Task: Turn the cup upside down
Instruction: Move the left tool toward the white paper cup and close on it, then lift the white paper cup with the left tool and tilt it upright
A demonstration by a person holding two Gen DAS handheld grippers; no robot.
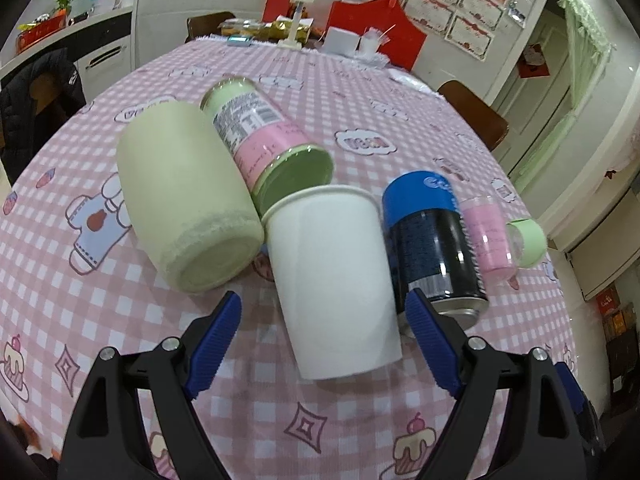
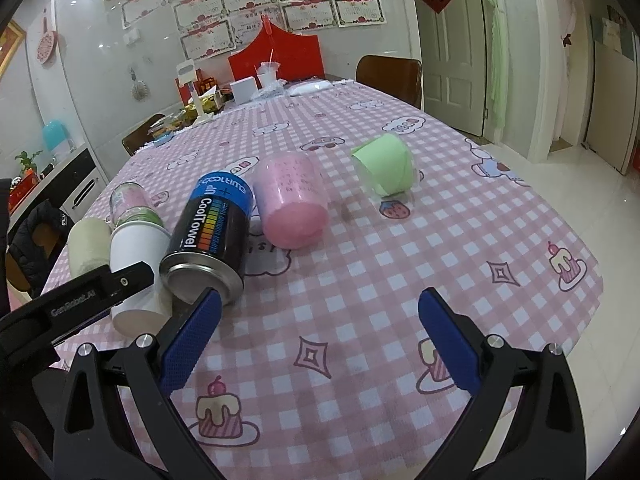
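A white paper cup [image 1: 334, 276] stands on the pink checked tablecloth [image 1: 80, 312], rim at the far end as seen by the camera, base toward my left gripper [image 1: 324, 304]. That gripper is open, its blue fingers on either side of the cup's near end without touching it. The cup also shows at the left of the right wrist view [image 2: 136, 272], partly behind the left gripper's black arm [image 2: 80, 300]. My right gripper [image 2: 318, 300] is open and empty over bare cloth, with a black and blue can [image 2: 210, 236] just beyond its left finger.
Around the white cup stand a cream cup [image 1: 184, 196], a glass jar with a green lid [image 1: 268, 140], the black and blue can [image 1: 432, 240], a pink cup [image 2: 292, 200] and a green cup [image 2: 386, 166]. Boxes and clutter sit at the table's far end [image 1: 340, 40].
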